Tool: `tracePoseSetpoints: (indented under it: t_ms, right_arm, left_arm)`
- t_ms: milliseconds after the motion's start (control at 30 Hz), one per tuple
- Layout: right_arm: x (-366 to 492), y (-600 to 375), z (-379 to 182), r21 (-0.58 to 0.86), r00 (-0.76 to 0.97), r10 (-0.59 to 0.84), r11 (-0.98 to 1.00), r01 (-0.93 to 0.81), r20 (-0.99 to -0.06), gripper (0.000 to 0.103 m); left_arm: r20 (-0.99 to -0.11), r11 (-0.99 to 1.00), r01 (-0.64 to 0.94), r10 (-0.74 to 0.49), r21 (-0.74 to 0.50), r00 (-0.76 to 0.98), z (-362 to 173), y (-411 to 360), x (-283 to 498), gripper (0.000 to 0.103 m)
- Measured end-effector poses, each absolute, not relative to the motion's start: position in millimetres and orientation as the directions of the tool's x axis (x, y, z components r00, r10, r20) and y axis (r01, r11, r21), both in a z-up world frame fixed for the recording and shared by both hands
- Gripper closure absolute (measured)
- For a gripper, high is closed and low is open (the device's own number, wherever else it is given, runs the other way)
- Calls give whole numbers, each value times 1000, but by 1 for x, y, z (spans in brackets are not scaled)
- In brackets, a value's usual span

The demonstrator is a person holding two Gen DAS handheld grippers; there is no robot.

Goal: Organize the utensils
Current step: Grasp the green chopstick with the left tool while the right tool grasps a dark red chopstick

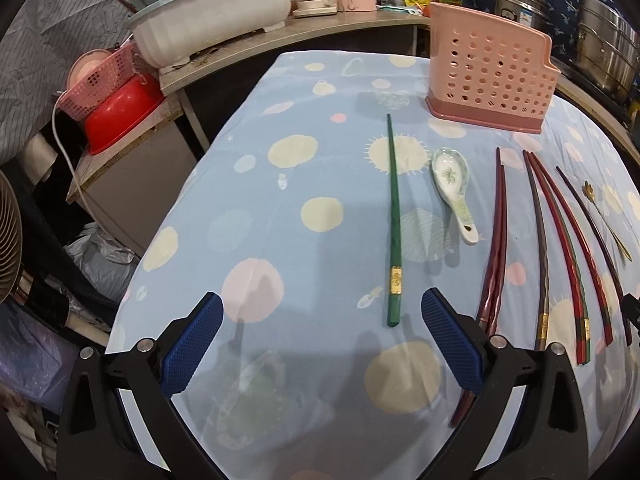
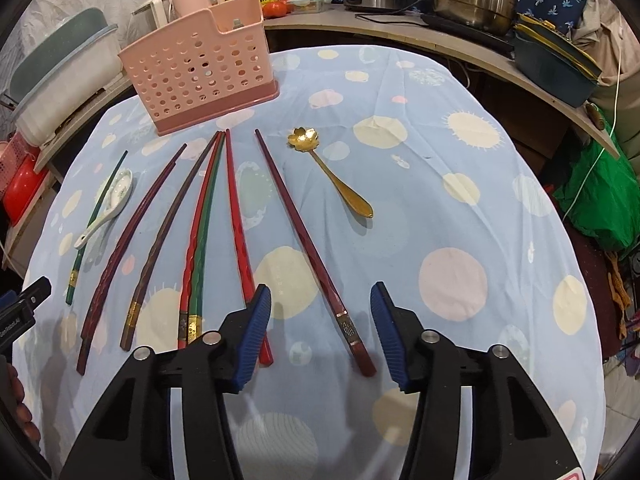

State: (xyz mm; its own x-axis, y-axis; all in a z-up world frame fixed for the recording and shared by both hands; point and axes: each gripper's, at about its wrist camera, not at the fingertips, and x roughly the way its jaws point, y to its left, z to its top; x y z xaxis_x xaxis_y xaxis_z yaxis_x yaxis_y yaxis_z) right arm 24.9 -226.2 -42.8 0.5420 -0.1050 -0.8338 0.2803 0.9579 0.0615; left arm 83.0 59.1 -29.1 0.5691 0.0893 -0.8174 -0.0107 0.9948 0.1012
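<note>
The right claw hung low over the desk with its jaws partly open and nothing gripped. The thick end of a dark red chopstick lay on the cloth between the blue pads, touching neither. The left claw stood wide open and empty, with the butt of the green chopstick just ahead of it between the fingers.

The pink holder stood upright at the far side of the desk, beyond the tips of the fanned chopsticks. The white spoon and gold spoon lay apart from them.

The step looked like a pickup of the dark red chopstick at its butt. To do it well, the right claw should have come down squarely over the stick, so both pads met its sides together. One pad arriving first would likely have rolled or skidded it on the cloth. The left pad overlapped the neighbouring red chopstick in this view, so it needed watching lest it drag that one along. A hold near the butt would let the tip drop into the holder.
</note>
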Motion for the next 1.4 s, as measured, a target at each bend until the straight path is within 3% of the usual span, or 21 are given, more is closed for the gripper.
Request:
tracePoseSetpoints:
  t_ms: [367, 533, 733, 1033, 1400]
  right_arm:
    - [35, -229, -57, 43, 519, -112, 960, 278, -847, 71]
    - [36, -229, -58, 46, 524, -109, 961, 273, -845, 81]
    - [33, -229, -58, 57, 524, -93, 963, 263, -847, 92]
    - [15, -224, -44, 85, 544, -64, 966, 244, -837, 96]
    - [-16, -212, 17, 114, 635, -41, 973, 201, -771, 96]
  left_arm:
    - [-860, 997, 53, 18, 53, 510, -56, 46, 105, 45]
    - [-863, 997, 79, -20, 23, 504, -59, 42, 109, 72]
    - [-864, 994, 113, -56, 1, 500, -59, 35, 105, 96]
    - [-860, 992, 119, -102, -48, 500, -46, 40, 85, 96]
    - [-799, 989, 129, -137, -75, 585, 15, 49, 47, 96]
